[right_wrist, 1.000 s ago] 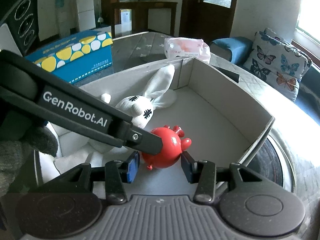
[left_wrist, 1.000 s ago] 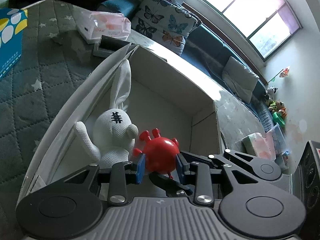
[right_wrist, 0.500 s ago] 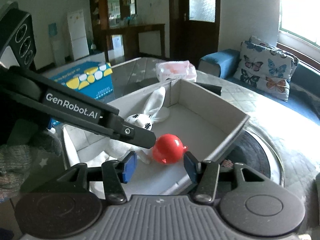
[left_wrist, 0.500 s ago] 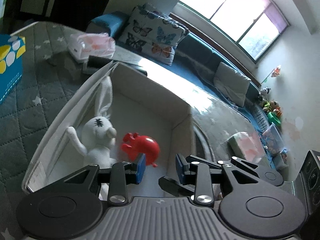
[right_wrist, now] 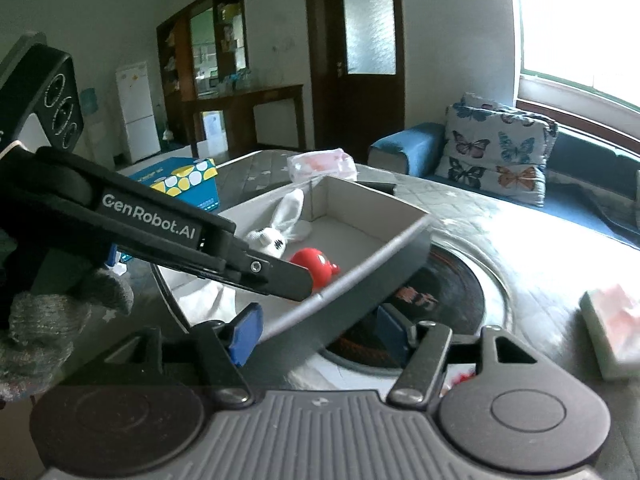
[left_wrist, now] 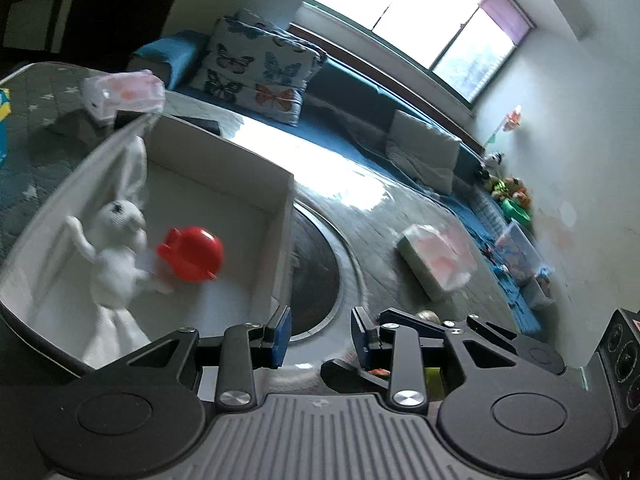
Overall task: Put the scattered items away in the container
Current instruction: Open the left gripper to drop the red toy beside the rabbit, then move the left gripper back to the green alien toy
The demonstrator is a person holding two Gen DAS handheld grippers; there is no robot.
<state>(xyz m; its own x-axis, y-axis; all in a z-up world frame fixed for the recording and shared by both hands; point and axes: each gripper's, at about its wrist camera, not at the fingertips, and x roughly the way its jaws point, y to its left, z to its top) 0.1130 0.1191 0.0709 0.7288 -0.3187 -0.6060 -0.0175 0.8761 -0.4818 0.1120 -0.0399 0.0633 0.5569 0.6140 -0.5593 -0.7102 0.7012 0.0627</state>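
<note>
1. Box (left_wrist: 216, 168) sits on the worktop (left_wrist: 360, 216).
2. Rabbit (left_wrist: 116, 240) and ball (left_wrist: 192, 254) lie side by side in the box.
3. Tissue pack (left_wrist: 438, 260) lies right of the box, well apart.

Red toy (left_wrist: 191, 253) beside white bunny (left_wrist: 116, 240) in box (left_wrist: 224, 168); left hand-held gripper (left_wrist: 320, 330) open, empty.

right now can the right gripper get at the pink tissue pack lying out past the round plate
Probably yes. The right gripper is open and empty, and the tissue pack lies in the open on the table, off to its right. The box sits left of that path, so nothing seems to block it.
</note>
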